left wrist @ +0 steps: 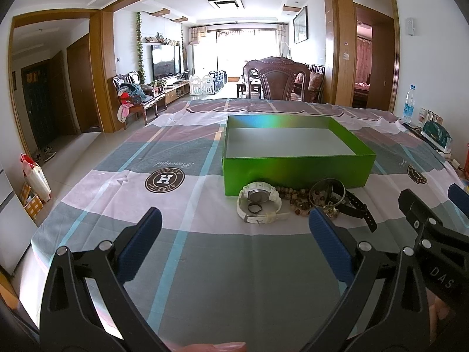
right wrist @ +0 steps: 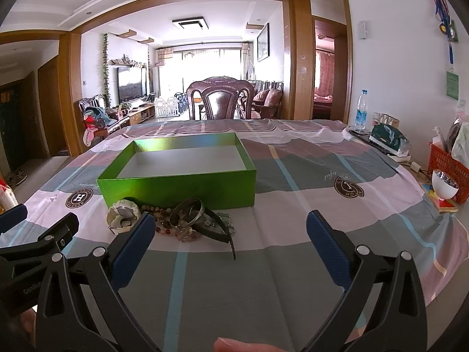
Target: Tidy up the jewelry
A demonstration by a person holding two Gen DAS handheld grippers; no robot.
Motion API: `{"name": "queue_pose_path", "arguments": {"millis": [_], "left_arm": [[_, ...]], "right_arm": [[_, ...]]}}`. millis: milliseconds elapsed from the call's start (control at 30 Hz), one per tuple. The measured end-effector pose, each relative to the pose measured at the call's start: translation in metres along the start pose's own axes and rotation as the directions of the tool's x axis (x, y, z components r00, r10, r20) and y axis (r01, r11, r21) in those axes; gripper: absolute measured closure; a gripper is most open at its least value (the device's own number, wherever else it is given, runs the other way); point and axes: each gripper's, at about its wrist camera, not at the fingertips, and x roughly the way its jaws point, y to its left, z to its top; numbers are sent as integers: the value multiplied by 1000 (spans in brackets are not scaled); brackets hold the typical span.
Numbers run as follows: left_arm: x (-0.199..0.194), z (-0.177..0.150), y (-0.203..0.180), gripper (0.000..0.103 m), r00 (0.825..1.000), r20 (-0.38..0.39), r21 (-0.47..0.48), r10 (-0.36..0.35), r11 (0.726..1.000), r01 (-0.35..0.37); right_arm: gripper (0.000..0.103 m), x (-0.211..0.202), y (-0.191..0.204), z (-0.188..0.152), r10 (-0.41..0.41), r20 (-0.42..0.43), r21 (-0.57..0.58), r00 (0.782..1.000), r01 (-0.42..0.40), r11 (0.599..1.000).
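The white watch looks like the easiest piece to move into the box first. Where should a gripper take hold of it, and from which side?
Probably take the white watch by the near arc of its looped strap, coming from above with the left gripper. It lies flat at the left end of the jewelry pile, face up, and its left side is bare cloth, while the beaded bracelet crowds its right. The green box sits just behind.

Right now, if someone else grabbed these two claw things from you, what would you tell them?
Left gripper: open, empty, above the tablecloth.
Right gripper: open, empty, beside it.
The green box holds nothing yet.
In front of the box lie the white watch, beaded bracelets, metal bangle and black strap watch, tangled in one pile.
Done: nothing.
Left: move every piece into the box.
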Motion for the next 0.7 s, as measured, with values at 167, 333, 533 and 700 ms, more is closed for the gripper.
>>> {"name": "queue_pose_path", "arguments": {"millis": [167, 333, 533, 700], "left_arm": [[0, 0, 0, 4, 1000, 0, 0, 1, 1000, -1], [0, 0, 0, 4, 1000, 0, -1, 0, 1000, 0], [0, 0, 0, 4, 1000, -1, -1, 0, 1000, 0], [0, 2, 1, 4, 1000, -2, -1, 1, 1000, -1]], "right_arm": [[3, 0, 0, 0, 1, 0, 0, 1000, -1, 1000], [3, -1, 2, 0, 1, -1, 0, 1000, -1, 1000], [3, -1, 2, 0, 2, -3, 0, 1000, -2, 1000], [3, 5, 11, -3, 7, -7, -1, 1000, -7, 1000]]}}
